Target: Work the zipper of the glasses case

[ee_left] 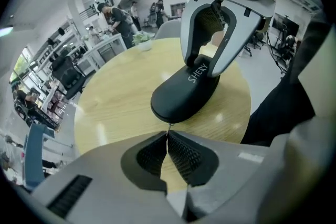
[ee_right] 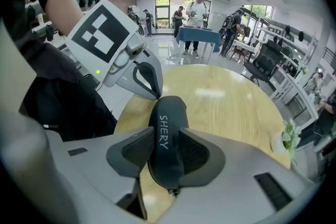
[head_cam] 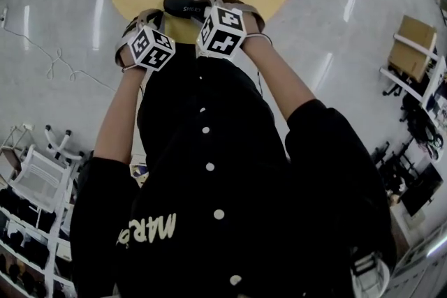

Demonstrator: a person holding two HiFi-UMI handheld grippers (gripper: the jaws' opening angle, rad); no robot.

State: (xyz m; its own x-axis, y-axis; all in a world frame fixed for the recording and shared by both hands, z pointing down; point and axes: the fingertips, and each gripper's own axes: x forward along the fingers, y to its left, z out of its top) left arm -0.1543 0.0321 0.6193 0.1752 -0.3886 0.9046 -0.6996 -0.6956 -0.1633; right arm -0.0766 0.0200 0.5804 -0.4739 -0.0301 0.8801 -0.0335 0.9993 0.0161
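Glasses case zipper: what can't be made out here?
- The zipper track, open or closed: the left gripper view shows only the glasses case's dark shell.
- Too small: the zipper pull, pinched in the shut left gripper.
- Case sides: right gripper view, covered by the right gripper.
- Head view: marker cubes hide most of it.

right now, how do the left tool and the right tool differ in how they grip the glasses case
The left tool has jaws pressed together on the zipper pull at one end of the glasses case; the right tool has jaws wide, clamped across that case's body. The left tool grips at its tips, the right tool along its pads. Both hold the same case at the wooden table.
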